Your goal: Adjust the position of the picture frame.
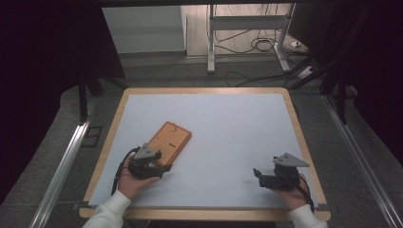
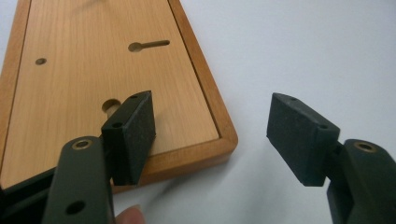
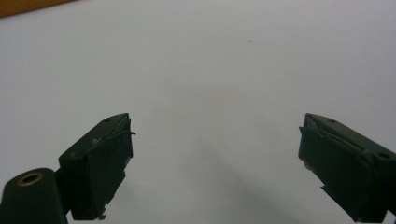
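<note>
The left gripper (image 2: 212,135) has its jaws wide apart with nothing pressed between them. In its own view one jaw hangs over the near end of the board (image 2: 112,88) and the other over the bare white sheet just off the board's corner, so that corner lies in the gap. Whether the pads touch the wood I cannot tell. The right gripper (image 3: 215,158) also stands apart and empty, above plain white surface.

In the high view the left gripper (image 1: 151,166) sits near the front left of the table (image 1: 204,90), at the board's (image 1: 170,138) closest end. The board lies flat and slanted, left of the table's middle. The right gripper (image 1: 266,178) is by the front right corner, well apart from the board.

Judging from this, the work is at its start: the board is approached but not gripped, not lifted, not shifted. What is left seems to be closing on its edge and whatever handling follows; the right gripper looks idle.

The left gripper view gives the board's detail: a raised darker rim, a keyhole slot (image 2: 148,45), a small round hole (image 2: 40,61) and a larger hole partly behind the jaw. The high view lacks that detail but gives the layout of both hands and the floor beyond with a stand and cables.
</note>
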`<action>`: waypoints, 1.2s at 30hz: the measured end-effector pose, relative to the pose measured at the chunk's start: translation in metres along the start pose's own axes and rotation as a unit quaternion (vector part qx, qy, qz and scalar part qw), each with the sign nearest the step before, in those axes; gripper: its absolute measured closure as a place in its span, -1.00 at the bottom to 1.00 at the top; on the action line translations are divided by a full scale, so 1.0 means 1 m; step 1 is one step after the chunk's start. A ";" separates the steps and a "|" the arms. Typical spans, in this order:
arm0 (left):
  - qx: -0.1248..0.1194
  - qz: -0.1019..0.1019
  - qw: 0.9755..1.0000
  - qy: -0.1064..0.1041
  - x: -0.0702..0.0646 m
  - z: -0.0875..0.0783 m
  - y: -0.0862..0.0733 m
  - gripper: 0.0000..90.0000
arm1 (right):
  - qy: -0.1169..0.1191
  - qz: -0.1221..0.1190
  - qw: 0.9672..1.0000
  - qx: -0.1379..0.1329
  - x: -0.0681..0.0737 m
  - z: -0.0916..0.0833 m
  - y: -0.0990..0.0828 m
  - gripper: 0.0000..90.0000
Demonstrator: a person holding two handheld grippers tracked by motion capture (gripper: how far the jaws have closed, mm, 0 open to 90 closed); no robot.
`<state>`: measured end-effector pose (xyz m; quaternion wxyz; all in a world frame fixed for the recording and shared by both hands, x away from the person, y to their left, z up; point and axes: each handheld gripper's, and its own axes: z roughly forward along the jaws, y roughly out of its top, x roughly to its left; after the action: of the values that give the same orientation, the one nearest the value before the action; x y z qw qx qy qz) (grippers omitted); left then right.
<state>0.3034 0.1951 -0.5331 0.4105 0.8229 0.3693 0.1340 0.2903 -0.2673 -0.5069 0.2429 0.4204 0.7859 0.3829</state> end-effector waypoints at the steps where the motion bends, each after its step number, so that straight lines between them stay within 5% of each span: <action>1: 0.000 0.000 1.000 0.000 0.000 0.000 0.000 -0.29 | -0.007 -0.002 1.000 0.001 -0.001 0.000 -0.001 -0.77; 5: -0.004 0.006 1.000 0.003 -0.004 -0.002 0.001 -0.29 | -0.013 0.020 1.000 0.003 -0.007 -0.001 -0.002 -0.76; 27: -0.014 -0.002 1.000 0.004 -0.001 -0.014 0.001 -0.17 | -0.008 0.007 1.000 0.009 0.004 0.001 0.001 -0.75; 29: -0.014 -0.006 1.000 -0.006 0.003 -0.017 0.005 0.01 | -0.009 0.004 1.000 0.009 0.003 0.000 0.001 -0.75; 32: -0.017 -0.016 1.000 -0.021 0.010 -0.024 0.014 0.58 | -0.007 0.004 1.000 0.010 0.002 -0.001 -0.001 -0.75; 36: -0.010 -0.018 1.000 -0.023 0.018 -0.026 0.022 0.82 | -0.007 0.009 1.000 0.008 0.000 -0.003 -0.001 -0.73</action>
<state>0.3128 0.2143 -0.5014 0.4299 0.8146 0.3730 0.1114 0.2878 -0.2689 -0.5065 0.2412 0.4320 0.7837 0.3756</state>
